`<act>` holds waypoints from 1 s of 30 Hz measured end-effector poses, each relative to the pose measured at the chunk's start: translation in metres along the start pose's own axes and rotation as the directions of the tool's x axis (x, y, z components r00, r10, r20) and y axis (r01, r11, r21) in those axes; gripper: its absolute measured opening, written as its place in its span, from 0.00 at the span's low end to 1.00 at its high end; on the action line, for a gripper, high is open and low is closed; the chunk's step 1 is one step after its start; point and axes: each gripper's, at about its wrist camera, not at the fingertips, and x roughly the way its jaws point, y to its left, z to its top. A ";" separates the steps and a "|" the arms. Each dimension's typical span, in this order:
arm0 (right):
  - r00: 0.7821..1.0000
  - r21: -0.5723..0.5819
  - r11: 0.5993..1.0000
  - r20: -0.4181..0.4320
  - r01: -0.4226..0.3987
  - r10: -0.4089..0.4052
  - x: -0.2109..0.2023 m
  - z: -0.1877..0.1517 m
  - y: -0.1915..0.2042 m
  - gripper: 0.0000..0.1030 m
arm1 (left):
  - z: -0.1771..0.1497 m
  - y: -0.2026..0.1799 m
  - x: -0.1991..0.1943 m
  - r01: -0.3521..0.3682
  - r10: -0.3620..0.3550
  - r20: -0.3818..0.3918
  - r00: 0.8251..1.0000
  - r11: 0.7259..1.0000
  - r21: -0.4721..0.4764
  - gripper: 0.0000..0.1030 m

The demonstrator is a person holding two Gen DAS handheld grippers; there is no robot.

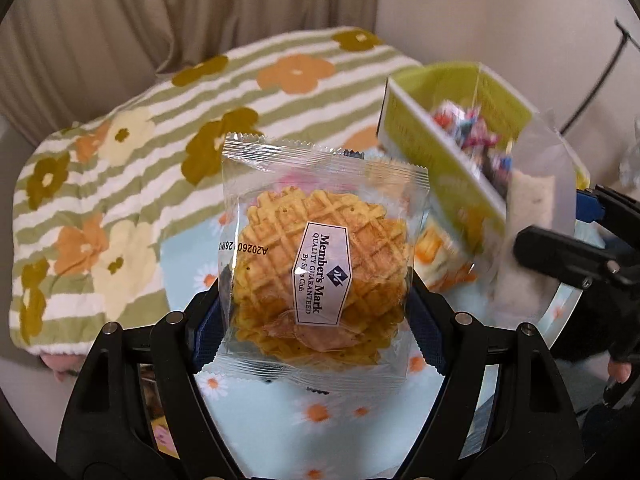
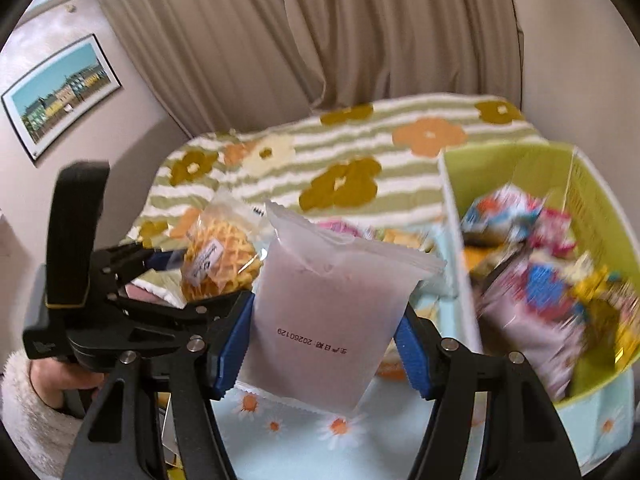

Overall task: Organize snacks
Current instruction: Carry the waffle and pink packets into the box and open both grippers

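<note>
My left gripper [image 1: 316,312] is shut on a clear packet of waffle crisps [image 1: 320,248] with a Member's Mark label, held above the daisy-print table cover. In the right wrist view the same packet [image 2: 218,258] and the left gripper [image 2: 208,276] show at the left. My right gripper [image 2: 324,340] is shut on a frosted white snack pouch [image 2: 324,308] with a printed date, held upright. That pouch [image 1: 528,216] shows blurred at the right of the left wrist view. A lime-green basket [image 2: 600,216] at the right holds several colourful snack packets [image 2: 536,264].
A light-blue daisy cloth [image 2: 304,432] covers the table. A green-striped flowered blanket [image 1: 120,160] lies behind it, with beige curtains [image 2: 320,40] beyond. More loose snacks [image 2: 396,236] lie on the table by the basket's left wall. A framed picture [image 2: 60,92] hangs on the left wall.
</note>
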 end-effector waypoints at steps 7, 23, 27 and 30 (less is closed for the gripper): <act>1.000 0.002 1.000 0.019 0.001 -0.001 -0.034 0.042 -0.077 0.60 | 0.045 -0.057 -0.003 0.047 -0.041 0.062 0.997 0.994 -0.097 0.74; 0.999 0.066 0.997 -0.037 0.036 -0.033 -0.059 0.067 -0.237 0.60 | 0.127 -0.204 0.084 0.121 -0.123 -0.005 0.992 0.981 -0.151 0.74; 0.998 0.102 0.994 -0.061 0.035 -0.028 -0.054 0.064 -0.253 0.60 | 0.132 -0.216 0.099 0.082 -0.089 -0.047 0.995 0.988 -0.134 0.88; 0.997 0.117 0.993 -0.077 0.032 -0.023 -0.050 0.061 -0.258 0.60 | 0.130 -0.217 0.098 0.041 -0.045 -0.039 0.998 0.993 -0.112 0.99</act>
